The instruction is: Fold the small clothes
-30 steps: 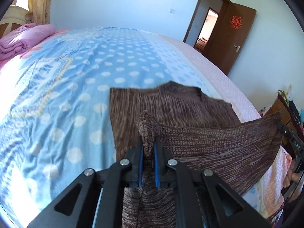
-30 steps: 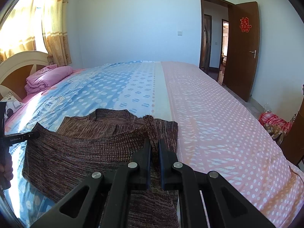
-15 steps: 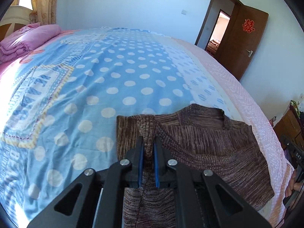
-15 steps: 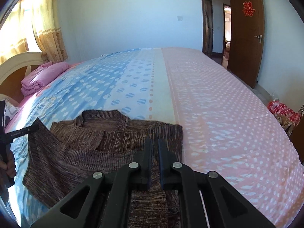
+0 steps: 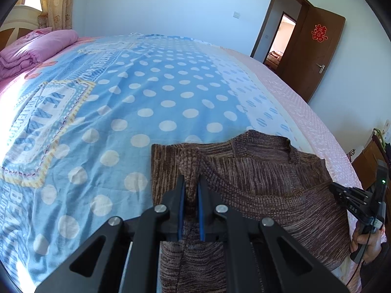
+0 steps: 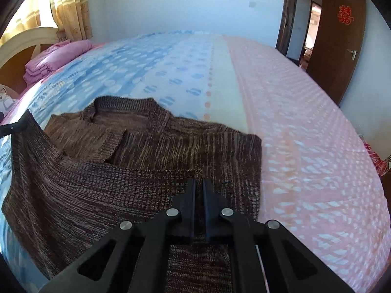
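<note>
Your left hand-held gripper (image 5: pixel 191 183) has its blue-lined fingers (image 5: pixel 181 196) drawn in on a bunched edge of the brown marled knit sweater (image 5: pixel 264 185), which lies on the bed with the blue polka-dot and pink dotted cover (image 5: pixel 156 97). Your right hand-held gripper (image 6: pixel 199 190) is likewise drawn almost closed, with a fold of the same sweater (image 6: pixel 136 166) pinched in the narrow slot between its fingers. The lifted lower part of the garment spans between the two grippers and lies over its upper part, near the collar (the collar end points towards the far side of the bed).

Surroundings: a folded pink quilt (image 5: pixel 34 51) sits at the head of the bed beside the cream headboard (image 6: pixel 27 41) and the yellow patterned curtain (image 6: pixel 70 7). A dark brown wooden door (image 5: pixel 310 56) carrying a red paper ornament (image 5: pixel 319 33) stands open at the far right. None of these touches the sweater; the cover around the garment carries nothing else.

View differences: the left wrist view shows your right hand (image 5: pixel 366 241) and its gripper body at the sweater's right edge, plus dark furniture at the frame edge. The right wrist view shows the opposite gripper tip (image 6: pixel 14 127) holding the sweater's left corner raised, the pink half of the cover, and a red patterned object (image 6: pixel 376 158) past the bed's right side; what it is cannot be told.
</note>
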The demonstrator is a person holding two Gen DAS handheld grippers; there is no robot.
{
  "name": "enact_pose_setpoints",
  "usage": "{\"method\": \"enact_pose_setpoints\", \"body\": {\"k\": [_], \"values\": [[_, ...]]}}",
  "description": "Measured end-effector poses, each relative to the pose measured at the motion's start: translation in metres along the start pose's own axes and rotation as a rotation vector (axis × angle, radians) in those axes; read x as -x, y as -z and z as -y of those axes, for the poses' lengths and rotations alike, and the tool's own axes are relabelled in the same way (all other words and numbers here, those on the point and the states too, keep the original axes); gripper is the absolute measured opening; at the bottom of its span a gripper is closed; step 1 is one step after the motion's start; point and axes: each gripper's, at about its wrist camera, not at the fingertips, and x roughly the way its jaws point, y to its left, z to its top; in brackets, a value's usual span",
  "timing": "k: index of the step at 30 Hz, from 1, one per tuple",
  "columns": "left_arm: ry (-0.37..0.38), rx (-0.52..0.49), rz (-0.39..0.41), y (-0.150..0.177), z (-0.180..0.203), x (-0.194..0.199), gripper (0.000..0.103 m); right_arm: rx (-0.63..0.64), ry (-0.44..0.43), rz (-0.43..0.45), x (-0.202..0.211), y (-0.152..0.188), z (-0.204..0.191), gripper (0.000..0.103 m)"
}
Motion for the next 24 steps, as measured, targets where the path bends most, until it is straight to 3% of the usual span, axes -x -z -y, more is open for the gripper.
{"method": "enact_pose_setpoints", "body": {"k": [5, 10, 17, 24], "values": [[0.027, 0.033, 0.030, -0.008, -0.003, 0.011, 0.010, -0.039, 0.025, 0.161, 0.055, -0.007, 0.003, 0.005], [0.011, 0.058, 0.056, -0.028, -0.002, 0.005, 0.010, -0.052, 0.098, 0.233, 0.051, -0.044, 0.004, 0.005], [-0.042, 0.078, 0.051, -0.049, -0.002, -0.039, 0.010, -0.059, 0.197, 0.181, -0.021, -0.070, 0.008, 0.005], [-0.194, 0.026, -0.030, -0.031, 0.000, -0.096, 0.011, -0.026, 0.237, 0.048, -0.086, -0.054, 0.012, 0.005]]}}
